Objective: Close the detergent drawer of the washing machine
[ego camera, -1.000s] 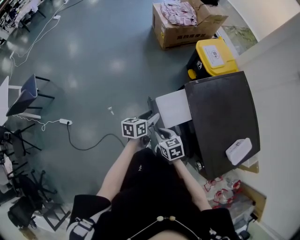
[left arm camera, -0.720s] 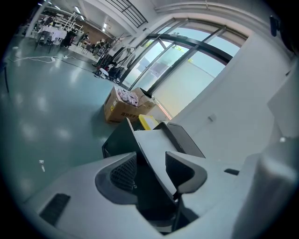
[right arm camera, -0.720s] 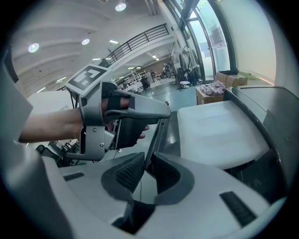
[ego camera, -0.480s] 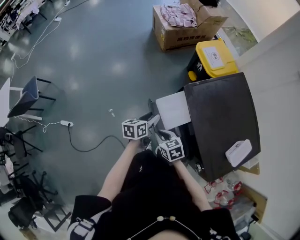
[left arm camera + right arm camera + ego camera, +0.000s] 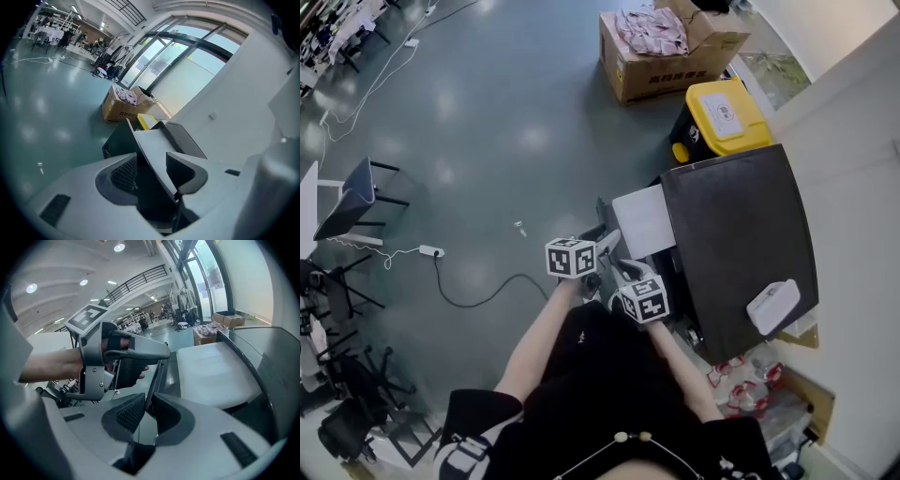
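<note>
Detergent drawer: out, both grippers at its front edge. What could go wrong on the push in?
1. The right gripper is clamped on the thin front panel of the detergent drawer; a skewed push could cock and jam it.
2. The left gripper straddles the same panel with open jaws; if it rides in, a jaw may hit the washing machine.
3. The grippers sit close together and could knock each other.

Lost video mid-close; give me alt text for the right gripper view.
The right gripper has its fingers shut on the thin front edge of the pulled-out white drawer, which runs back into the dark washer at right. The left gripper, in a hand, is at the same edge just beyond.
</note>
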Demonstrator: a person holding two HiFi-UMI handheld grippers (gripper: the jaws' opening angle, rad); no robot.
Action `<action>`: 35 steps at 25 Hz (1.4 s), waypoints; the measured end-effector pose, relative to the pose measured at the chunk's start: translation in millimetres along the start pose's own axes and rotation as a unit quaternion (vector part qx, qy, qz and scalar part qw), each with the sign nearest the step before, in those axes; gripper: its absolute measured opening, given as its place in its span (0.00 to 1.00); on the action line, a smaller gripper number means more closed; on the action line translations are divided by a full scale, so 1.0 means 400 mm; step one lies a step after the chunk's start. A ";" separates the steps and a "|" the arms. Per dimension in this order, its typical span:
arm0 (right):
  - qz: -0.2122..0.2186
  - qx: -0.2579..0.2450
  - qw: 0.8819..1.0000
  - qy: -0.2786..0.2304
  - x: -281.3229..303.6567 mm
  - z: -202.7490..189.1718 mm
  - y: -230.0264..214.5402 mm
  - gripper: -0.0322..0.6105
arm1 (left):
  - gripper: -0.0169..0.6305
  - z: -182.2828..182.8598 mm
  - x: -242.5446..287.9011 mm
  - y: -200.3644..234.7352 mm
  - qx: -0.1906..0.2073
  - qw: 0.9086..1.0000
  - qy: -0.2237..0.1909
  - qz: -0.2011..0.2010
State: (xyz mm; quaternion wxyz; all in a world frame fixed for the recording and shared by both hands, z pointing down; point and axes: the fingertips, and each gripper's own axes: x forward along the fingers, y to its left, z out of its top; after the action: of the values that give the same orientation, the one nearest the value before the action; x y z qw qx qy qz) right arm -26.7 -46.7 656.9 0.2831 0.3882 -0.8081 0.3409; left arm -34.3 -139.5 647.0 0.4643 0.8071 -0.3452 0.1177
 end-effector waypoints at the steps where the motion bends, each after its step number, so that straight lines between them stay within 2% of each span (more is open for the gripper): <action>1: -0.001 0.001 1.000 0.000 -0.001 0.001 -0.004 0.15 | 0.31 0.001 0.004 -0.002 0.001 1.000 0.001 -0.001; 20: -0.040 0.038 0.998 -0.015 -0.041 0.005 -0.105 0.14 | 0.31 0.012 0.091 -0.057 0.020 0.999 0.028 -0.024; 35: -0.091 0.068 0.993 -0.031 -0.082 0.012 -0.199 0.13 | 0.31 0.024 0.172 -0.111 0.036 0.997 0.054 -0.047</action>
State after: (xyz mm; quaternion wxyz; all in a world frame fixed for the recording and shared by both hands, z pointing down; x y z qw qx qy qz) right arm 55.4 -73.4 656.7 0.2608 0.4885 -0.7527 0.3562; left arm 44.6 -163.7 647.3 0.4579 0.8311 -0.2767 0.1515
